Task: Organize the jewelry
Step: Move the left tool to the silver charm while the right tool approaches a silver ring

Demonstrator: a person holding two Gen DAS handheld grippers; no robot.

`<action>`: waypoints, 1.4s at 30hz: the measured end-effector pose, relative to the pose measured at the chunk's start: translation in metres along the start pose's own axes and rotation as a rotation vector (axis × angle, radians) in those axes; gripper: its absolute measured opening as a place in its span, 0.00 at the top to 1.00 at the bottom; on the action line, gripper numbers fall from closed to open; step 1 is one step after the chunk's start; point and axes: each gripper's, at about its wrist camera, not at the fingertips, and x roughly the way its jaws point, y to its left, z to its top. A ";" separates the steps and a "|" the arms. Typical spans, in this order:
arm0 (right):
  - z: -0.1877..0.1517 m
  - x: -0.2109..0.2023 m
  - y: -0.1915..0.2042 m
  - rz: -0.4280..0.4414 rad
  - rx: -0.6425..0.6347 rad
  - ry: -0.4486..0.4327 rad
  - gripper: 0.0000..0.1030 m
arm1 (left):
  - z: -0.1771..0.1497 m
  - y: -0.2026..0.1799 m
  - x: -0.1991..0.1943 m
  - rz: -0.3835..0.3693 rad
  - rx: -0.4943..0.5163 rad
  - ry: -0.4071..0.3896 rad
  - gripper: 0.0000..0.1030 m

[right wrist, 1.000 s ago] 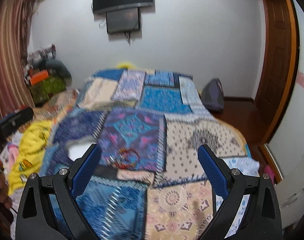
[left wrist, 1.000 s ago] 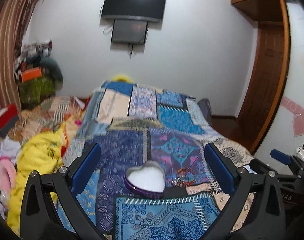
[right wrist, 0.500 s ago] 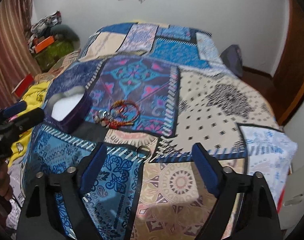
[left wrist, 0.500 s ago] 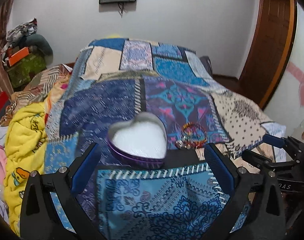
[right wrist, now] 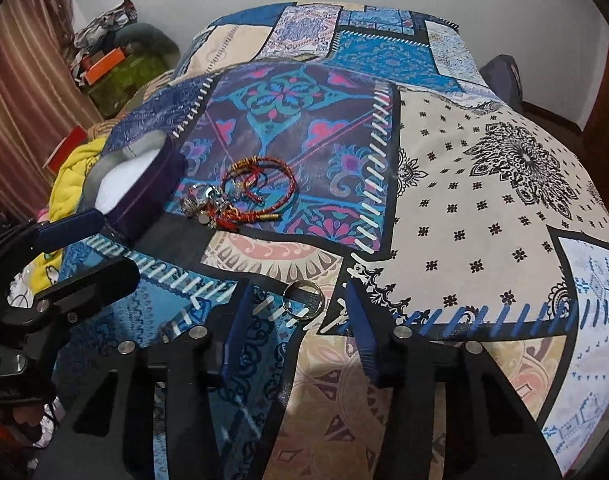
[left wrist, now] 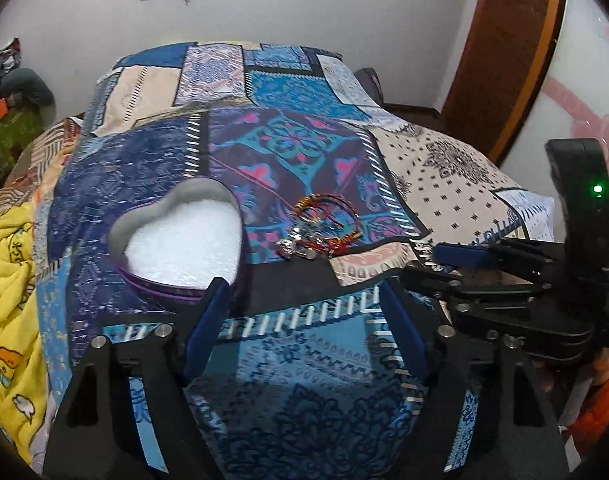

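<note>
A heart-shaped purple box (left wrist: 184,240) with white lining stands open on the patchwork bedspread; it also shows in the right wrist view (right wrist: 136,188). A heap of red bracelets and silver pieces (left wrist: 320,228) lies just right of it, also in the right wrist view (right wrist: 244,192). A single metal ring (right wrist: 304,299) lies on the cover just ahead of my right gripper (right wrist: 296,304), between its fingertips. Both grippers are open and empty. My left gripper (left wrist: 304,300) hovers just in front of the box and the heap.
The bedspread (right wrist: 484,200) covers the whole bed. A yellow blanket (left wrist: 8,280) lies at the left edge. A wooden door (left wrist: 512,40) is at the far right. Clutter (right wrist: 112,60) sits by the curtain at the far left.
Both grippers have tilted down and moved closer to the bed. Their jaws have narrowed but stay open. The metal ring now lies between the right fingertips.
</note>
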 end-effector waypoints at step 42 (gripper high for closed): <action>0.017 -0.009 -0.015 0.089 0.085 -0.068 0.81 | 0.030 0.026 0.066 0.013 -0.128 0.089 0.85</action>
